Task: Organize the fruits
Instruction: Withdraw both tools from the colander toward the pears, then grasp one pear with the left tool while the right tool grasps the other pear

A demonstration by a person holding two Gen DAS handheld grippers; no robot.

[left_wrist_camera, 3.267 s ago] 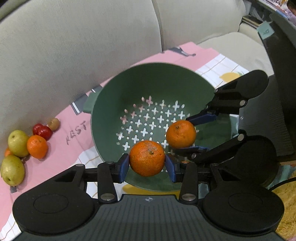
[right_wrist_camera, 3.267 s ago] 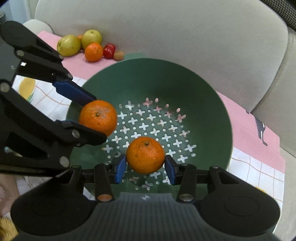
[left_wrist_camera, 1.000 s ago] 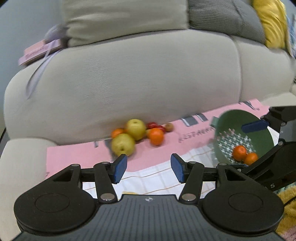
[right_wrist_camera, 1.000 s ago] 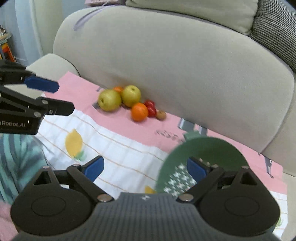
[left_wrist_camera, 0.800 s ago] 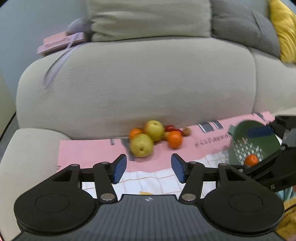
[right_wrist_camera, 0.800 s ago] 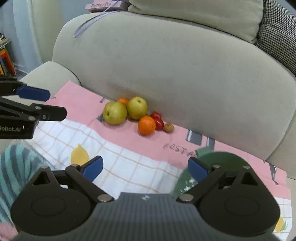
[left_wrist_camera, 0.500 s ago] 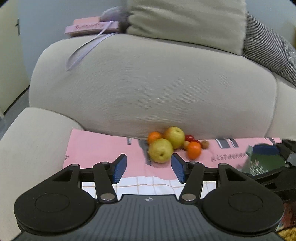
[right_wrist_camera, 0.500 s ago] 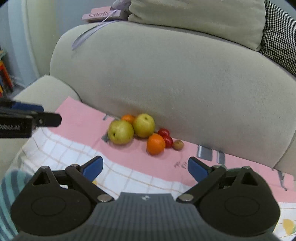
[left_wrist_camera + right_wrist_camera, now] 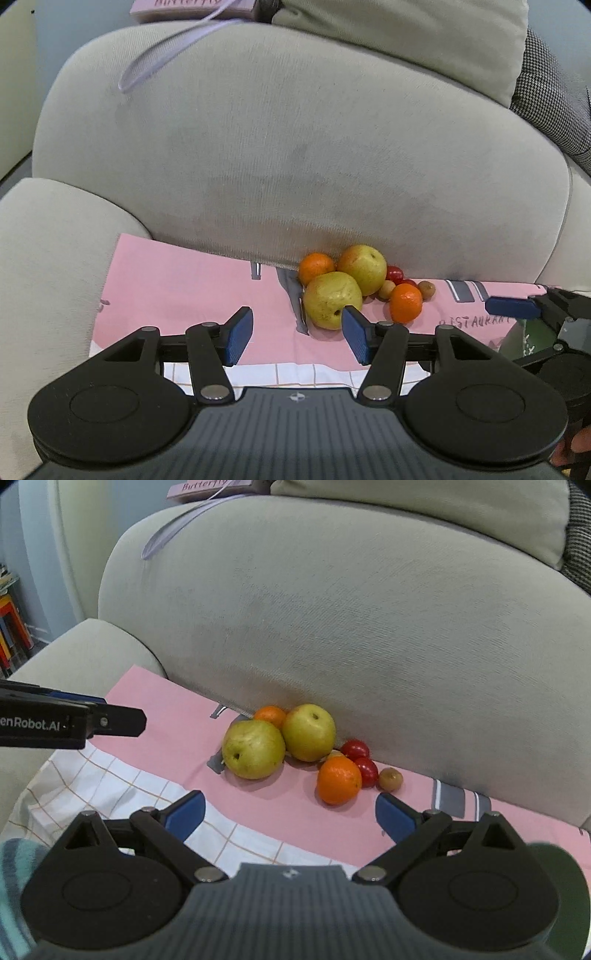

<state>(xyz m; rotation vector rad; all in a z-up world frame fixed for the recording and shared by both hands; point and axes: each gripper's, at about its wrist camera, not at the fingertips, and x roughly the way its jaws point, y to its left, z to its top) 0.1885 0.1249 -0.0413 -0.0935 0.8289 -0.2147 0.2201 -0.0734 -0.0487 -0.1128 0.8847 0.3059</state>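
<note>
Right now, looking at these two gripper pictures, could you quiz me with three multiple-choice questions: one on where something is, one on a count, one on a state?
1. Where does the fruit pile lie?
A. On the pink cloth, against the sofa back
B. Inside a cardboard box
C. On the sofa armrest

2. How many oranges are outside the colander?
A. None
B. Two
C. Five

3. How is the right gripper?
A. Shut on a pear
B. Shut on nothing
C. Open, holding nothing

Answers:
1 A: the fruit rests on pink fabric at the foot of the backrest.
2 B: a front orange and a back orange behind the pears.
3 C: its blue pads stand wide apart with only cloth between.
</note>
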